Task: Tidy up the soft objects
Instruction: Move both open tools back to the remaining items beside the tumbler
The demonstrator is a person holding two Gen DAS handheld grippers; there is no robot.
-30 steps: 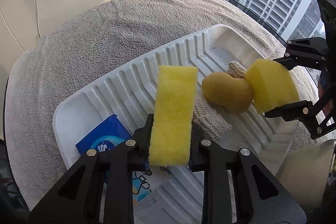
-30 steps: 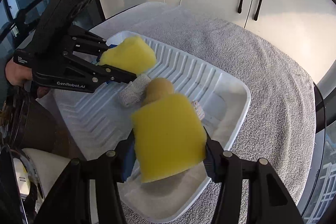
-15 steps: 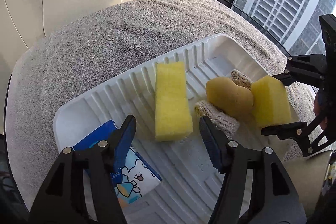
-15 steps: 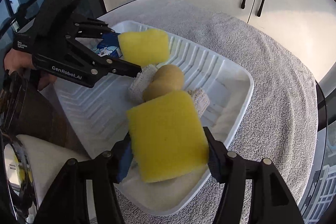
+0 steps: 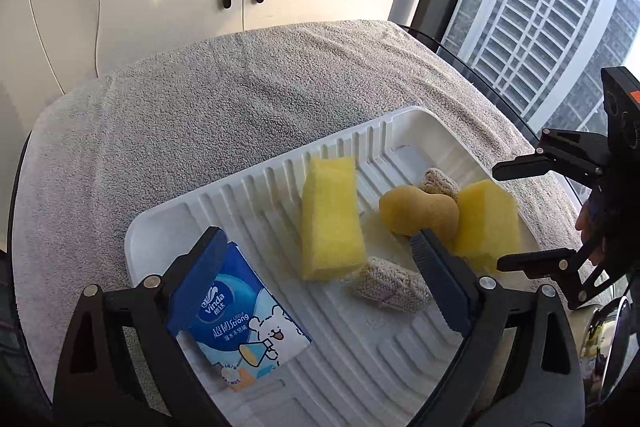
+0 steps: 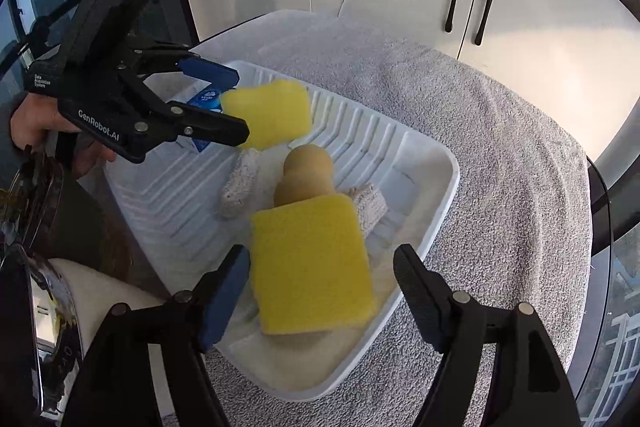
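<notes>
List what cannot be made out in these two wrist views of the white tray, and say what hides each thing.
- Knitted cloth: its middle, both views, hidden under the tan gourd-shaped sponge.
- Tissue pack: right wrist view, mostly behind the left gripper and far yellow sponge.
- Tray: near left corner, right wrist view, behind the right gripper.
- Pack's small print: left wrist view, too small.
</notes>
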